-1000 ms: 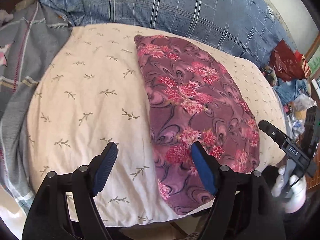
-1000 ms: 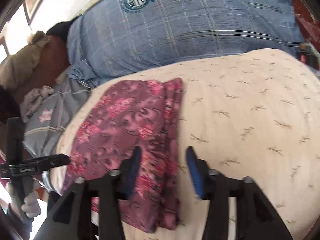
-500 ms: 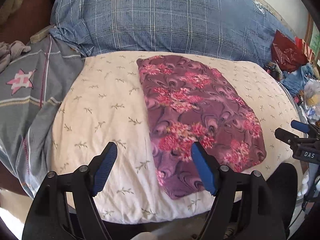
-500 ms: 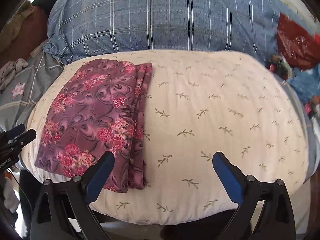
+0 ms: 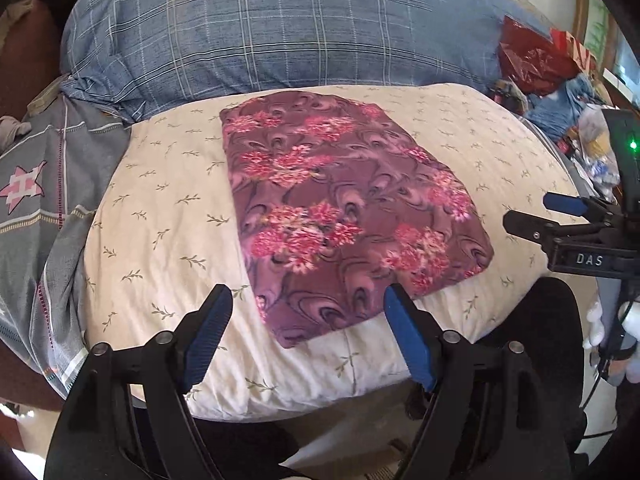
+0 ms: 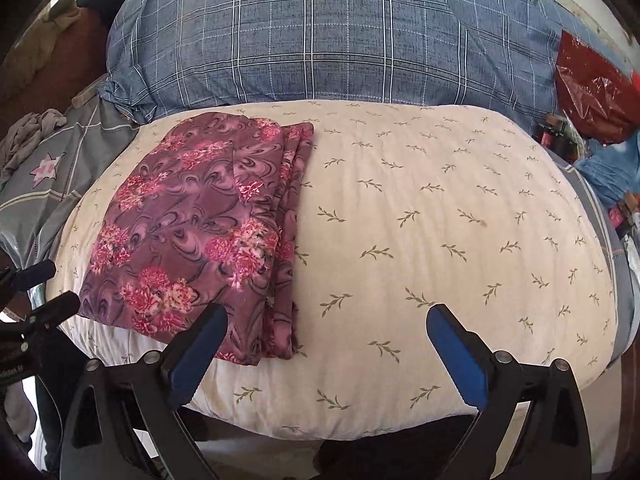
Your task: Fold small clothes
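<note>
A purple cloth with pink flowers (image 5: 344,208) lies folded in a flat rectangle on a cream pillow with a leaf print (image 5: 160,232). In the right wrist view the folded cloth (image 6: 200,220) sits on the pillow's left half (image 6: 440,220), its layered edges facing right. My left gripper (image 5: 308,336) is open and empty, held back above the pillow's near edge. My right gripper (image 6: 328,352) is open wide and empty, also back from the pillow. The right gripper shows at the right edge of the left wrist view (image 5: 560,216).
A large blue checked pillow (image 5: 300,32) lies behind the cream one. A grey blanket with a pink star (image 5: 36,184) is on the left. A red bag (image 5: 532,60) and mixed clutter (image 5: 592,148) are at the right.
Both grippers have pulled back and up from the cloth. The right gripper, nearly closed over the cloth's edge one second ago, has opened wide. The cloth lies folded and still.
</note>
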Demonstrator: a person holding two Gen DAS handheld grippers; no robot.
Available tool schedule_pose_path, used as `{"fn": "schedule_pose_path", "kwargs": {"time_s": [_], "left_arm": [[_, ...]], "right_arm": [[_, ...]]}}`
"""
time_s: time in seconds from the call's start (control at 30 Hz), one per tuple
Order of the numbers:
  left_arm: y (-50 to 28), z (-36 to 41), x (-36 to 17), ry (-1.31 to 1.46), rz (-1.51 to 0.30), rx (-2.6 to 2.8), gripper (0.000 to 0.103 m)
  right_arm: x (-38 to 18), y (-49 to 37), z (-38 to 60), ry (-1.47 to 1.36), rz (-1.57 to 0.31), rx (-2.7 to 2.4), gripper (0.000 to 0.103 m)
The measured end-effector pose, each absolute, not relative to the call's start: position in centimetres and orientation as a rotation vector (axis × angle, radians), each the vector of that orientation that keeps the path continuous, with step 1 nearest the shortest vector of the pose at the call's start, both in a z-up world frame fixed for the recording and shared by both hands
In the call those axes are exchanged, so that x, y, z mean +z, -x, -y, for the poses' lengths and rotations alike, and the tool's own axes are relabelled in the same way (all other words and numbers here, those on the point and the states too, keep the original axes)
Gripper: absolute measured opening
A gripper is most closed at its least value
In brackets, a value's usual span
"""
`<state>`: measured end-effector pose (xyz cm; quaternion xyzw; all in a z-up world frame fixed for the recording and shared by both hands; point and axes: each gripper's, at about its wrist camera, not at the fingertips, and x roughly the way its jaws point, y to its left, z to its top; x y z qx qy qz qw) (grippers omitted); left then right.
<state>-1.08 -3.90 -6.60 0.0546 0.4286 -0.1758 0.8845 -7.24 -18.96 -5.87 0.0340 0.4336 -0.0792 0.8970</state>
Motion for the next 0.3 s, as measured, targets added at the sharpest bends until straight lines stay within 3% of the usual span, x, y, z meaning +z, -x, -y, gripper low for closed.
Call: {"fn": "schedule_pose_path", "kwargs": {"time_s": [0.3], "left_arm": [[2.0, 5.4, -5.8, -0.137, -0.849, -0.389, 0.084]], "right_arm": [[-5.6, 7.6, 19.6, -0.098, -0.893, -0.169, 0.101]]}}
